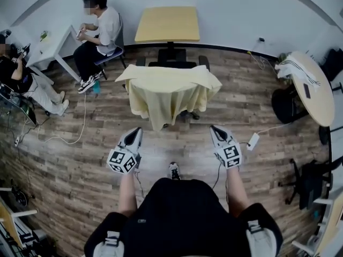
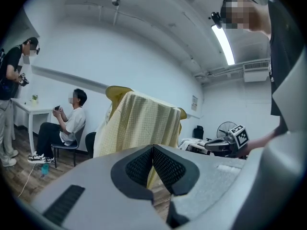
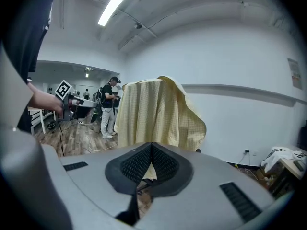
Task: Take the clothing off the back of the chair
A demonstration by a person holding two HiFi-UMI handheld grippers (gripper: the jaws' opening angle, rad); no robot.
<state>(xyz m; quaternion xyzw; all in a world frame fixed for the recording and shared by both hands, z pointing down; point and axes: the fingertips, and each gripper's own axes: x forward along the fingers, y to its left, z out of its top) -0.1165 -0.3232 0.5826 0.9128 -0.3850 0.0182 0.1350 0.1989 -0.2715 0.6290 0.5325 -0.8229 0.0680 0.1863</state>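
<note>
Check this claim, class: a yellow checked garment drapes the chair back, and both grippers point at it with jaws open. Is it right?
No. The left gripper and right gripper are shut and empty, as the left and right gripper views show. The rest stands, the draped yellow checked garment included.

The clothing [image 1: 169, 92] is pale yellow with a fine check pattern. What shows of the chair [image 1: 203, 62] under it is black. The square tabletop [image 1: 167, 24] behind is a light yellow wood tone. The floor [image 1: 80, 165] has streaked brown-grey wood planking, and the walls [image 1: 236, 9] are white. The left claw [image 1: 136, 130] and right claw [image 1: 214, 128] are light grey with black cross-hatched pads [image 2: 165, 166]. Each of the 2 carries a cube [image 1: 122, 161] with black-and-white square markers. The round tabletop [image 1: 316, 98] is pale wood, and the cloth [image 1: 293, 67] on it is white with black stripes. The seated person [image 1: 99, 31] wears a white shirt and black trousers.
</note>
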